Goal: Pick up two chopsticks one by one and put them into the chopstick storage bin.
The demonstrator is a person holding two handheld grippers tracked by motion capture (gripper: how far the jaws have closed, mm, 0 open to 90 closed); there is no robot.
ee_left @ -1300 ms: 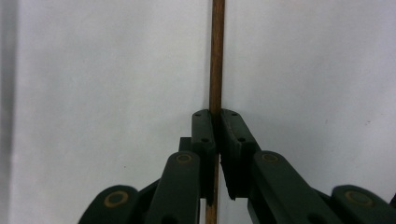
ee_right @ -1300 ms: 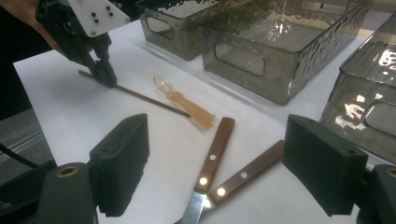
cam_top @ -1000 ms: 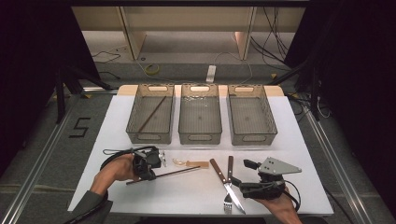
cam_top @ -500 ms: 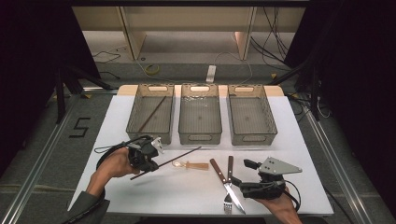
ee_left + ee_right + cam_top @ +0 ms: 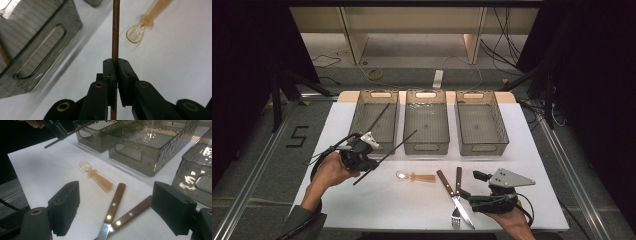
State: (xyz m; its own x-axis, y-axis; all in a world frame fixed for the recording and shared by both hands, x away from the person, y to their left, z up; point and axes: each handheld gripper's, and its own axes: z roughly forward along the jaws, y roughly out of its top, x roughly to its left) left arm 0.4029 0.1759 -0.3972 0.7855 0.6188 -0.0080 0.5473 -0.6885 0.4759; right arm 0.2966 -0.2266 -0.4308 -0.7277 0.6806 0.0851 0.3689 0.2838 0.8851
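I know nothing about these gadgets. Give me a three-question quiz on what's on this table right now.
1. True or false: the left gripper has its jaws shut on a chopstick.
2. How many bins stand in the row at the back: A two, B three, C four?
3. Which two things lie crossed in front of the right gripper?

Key:
1. True.
2. B: left bin, middle bin, right bin.
3. The knife and the fork.
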